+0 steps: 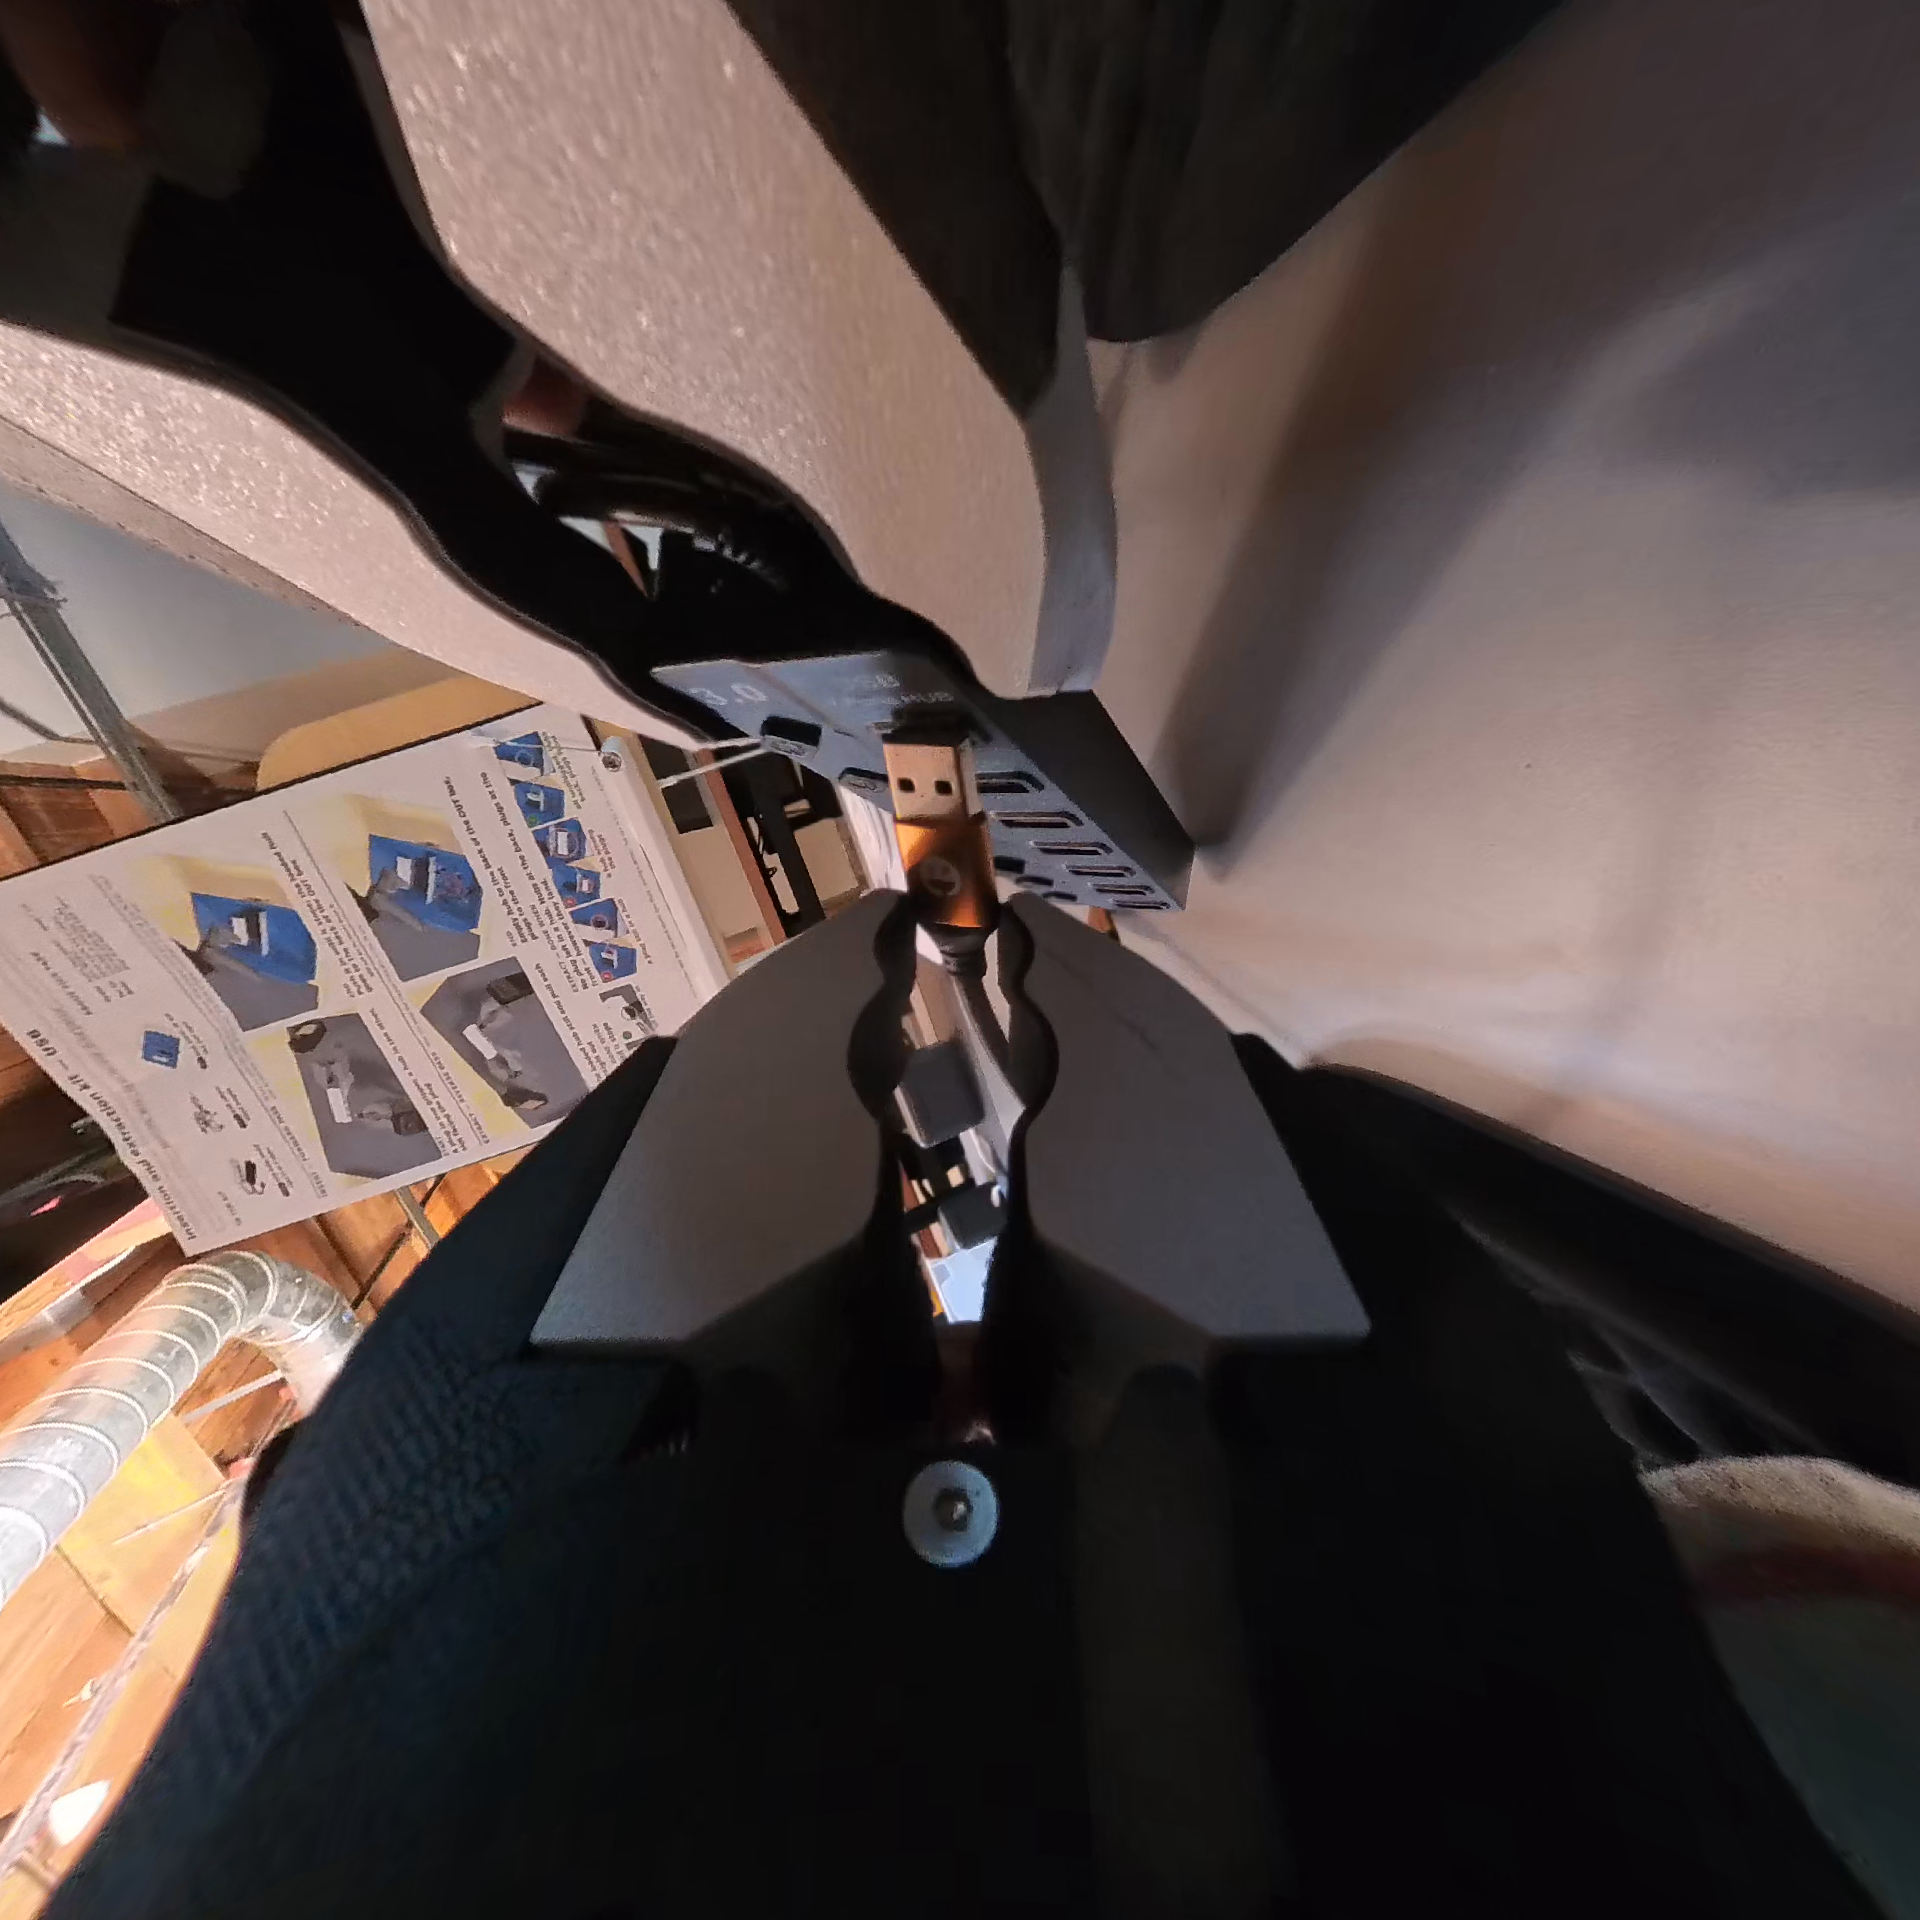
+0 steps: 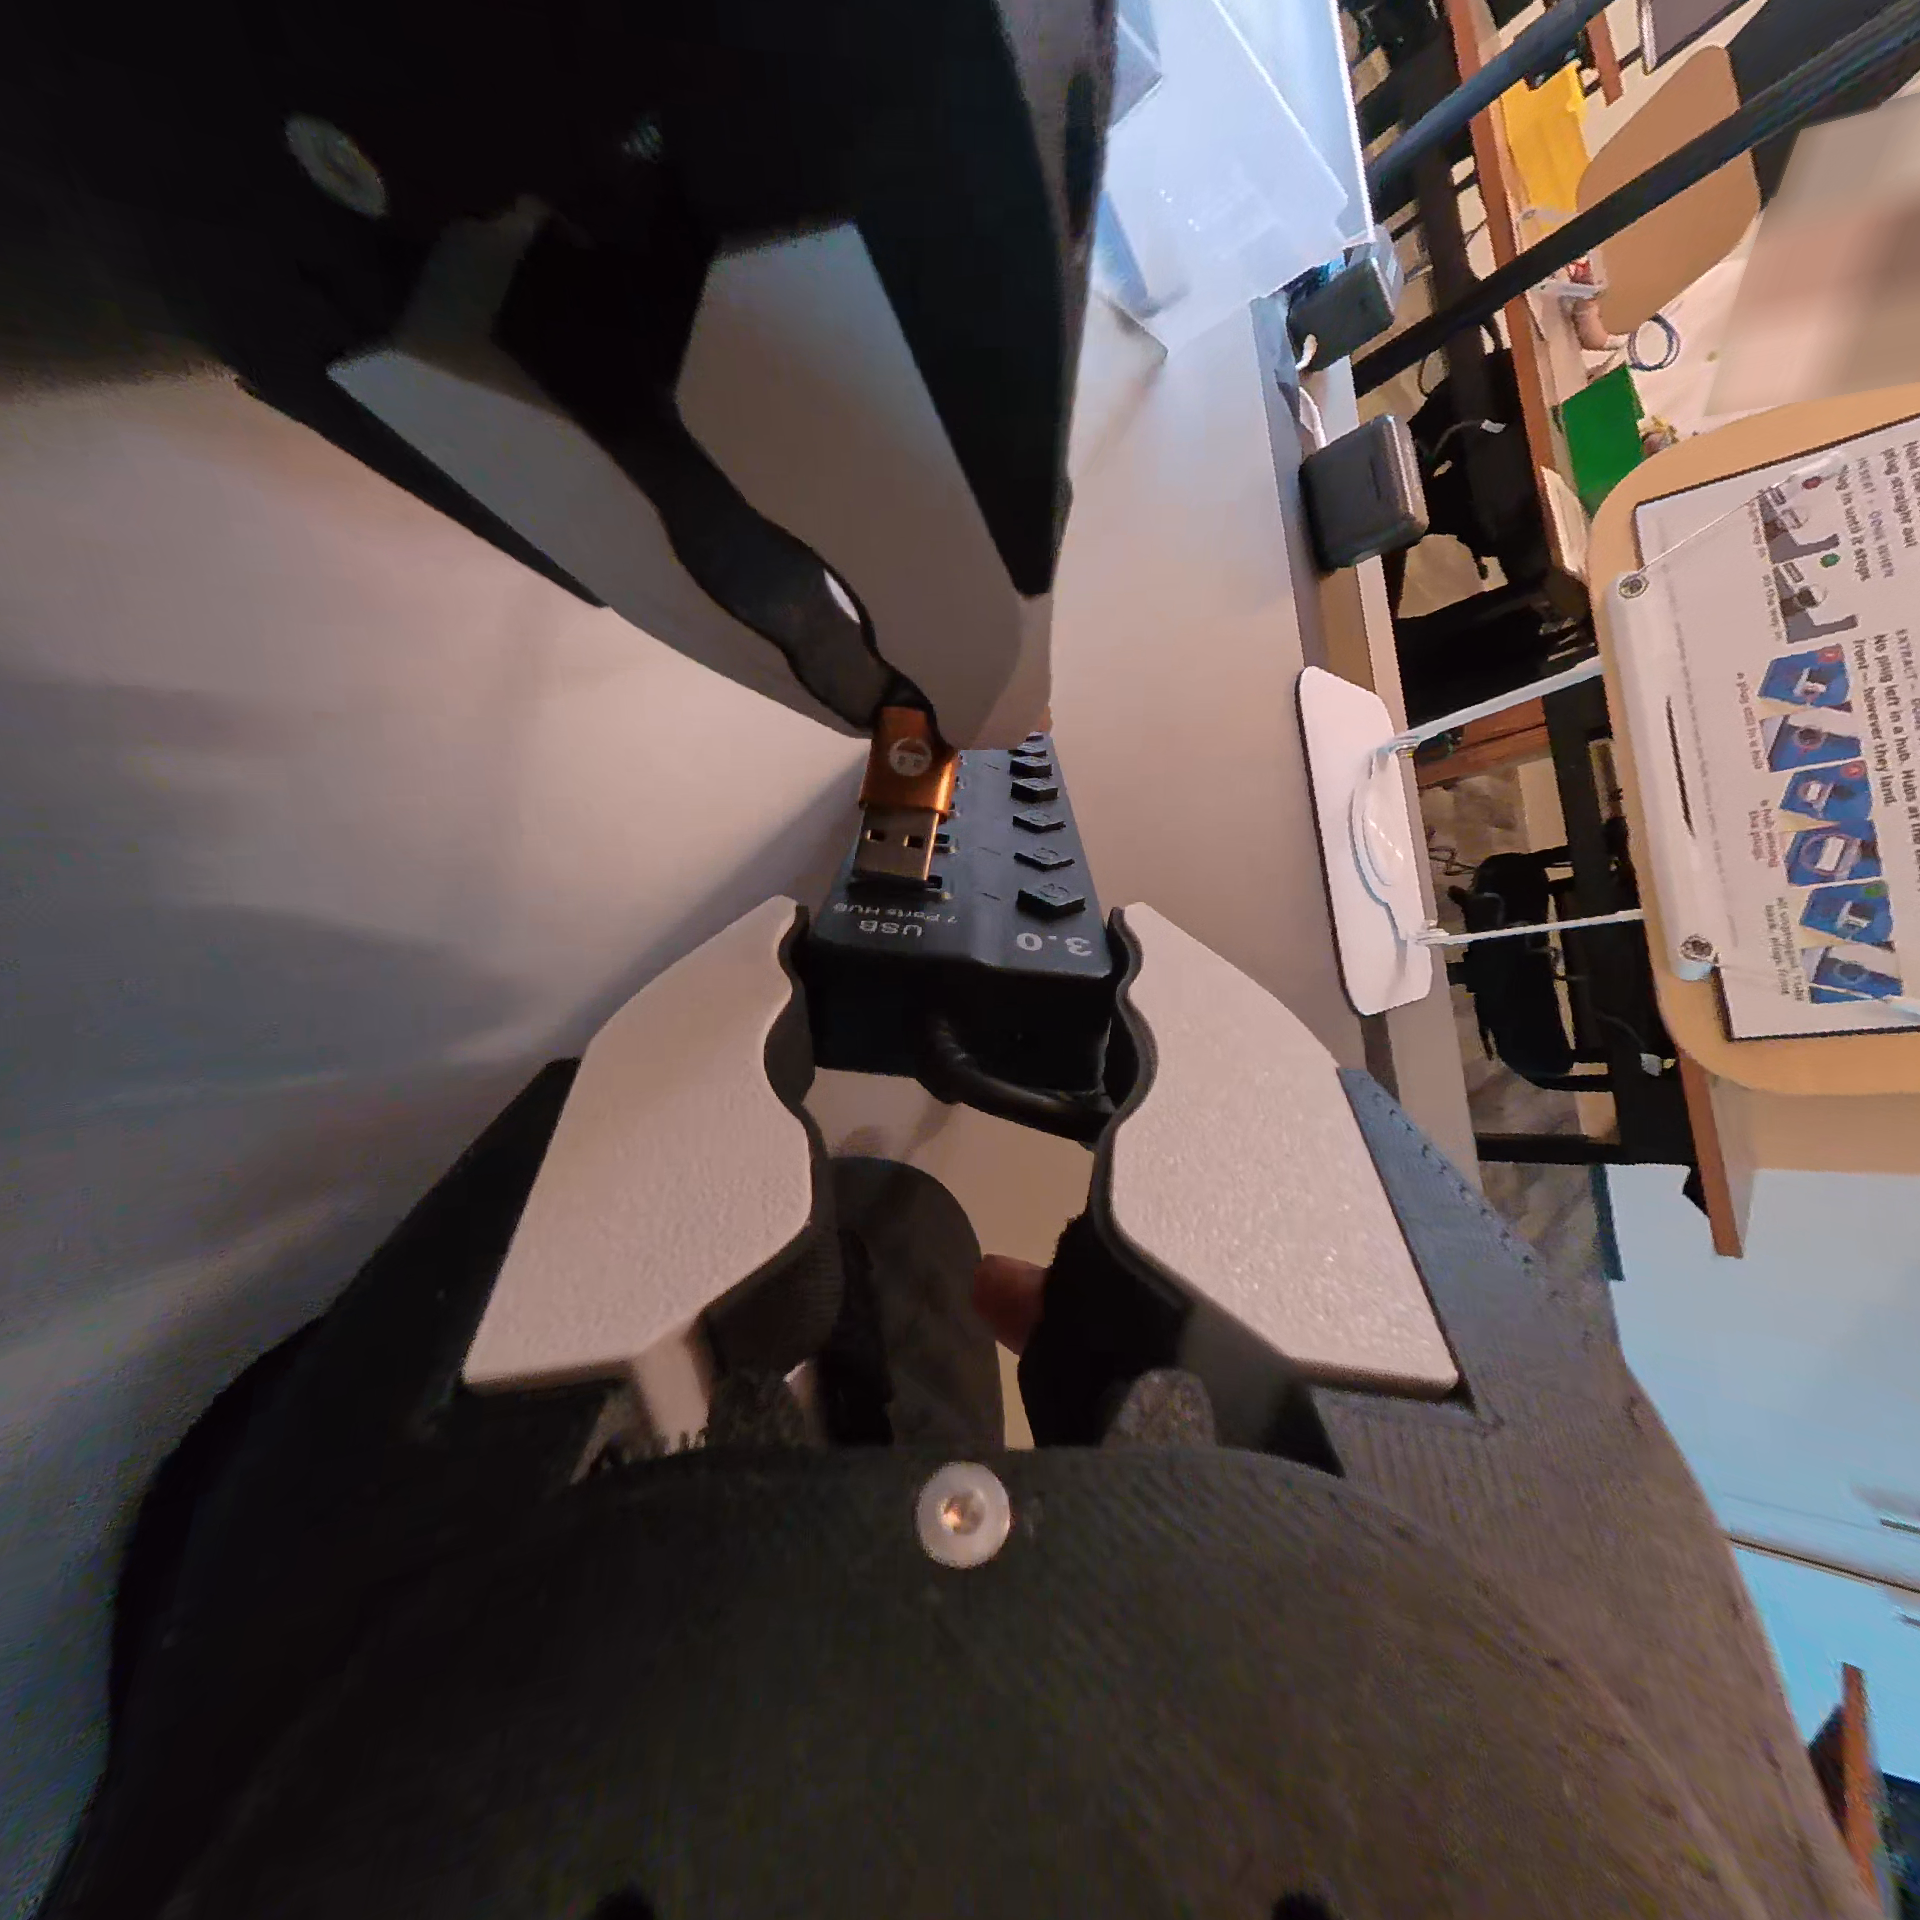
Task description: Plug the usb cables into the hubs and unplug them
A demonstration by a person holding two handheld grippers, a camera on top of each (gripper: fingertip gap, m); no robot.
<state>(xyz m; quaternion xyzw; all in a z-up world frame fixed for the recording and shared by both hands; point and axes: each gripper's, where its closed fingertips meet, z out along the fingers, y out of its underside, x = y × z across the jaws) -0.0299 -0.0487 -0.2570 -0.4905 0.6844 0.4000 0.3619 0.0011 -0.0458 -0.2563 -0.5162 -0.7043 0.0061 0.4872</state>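
Note:
My left gripper [image 1: 954,914] is shut on an orange USB plug [image 1: 943,862] whose metal tip [image 1: 925,779] points at a black multi-port USB hub [image 1: 1049,821]. The tip is outside the ports, close to the hub's side. My right gripper [image 2: 956,966] is shut on the cable end of the same hub [image 2: 966,935], holding it off the white table [image 2: 312,831]. In the right wrist view the left gripper [image 2: 904,707] comes in from the top left with the orange plug [image 2: 909,774] beside the hub's port row. The hub's own black cable [image 2: 1029,1091] runs back between my right jaws.
An instruction sheet on a stand [image 1: 343,966] stands off the table's edge, also in the right wrist view [image 2: 1787,748]. A white pad [image 2: 1361,842] and a dark box [image 2: 1361,509] lie near the table edge. Grey adapters [image 1: 940,1101] lie behind my left jaws.

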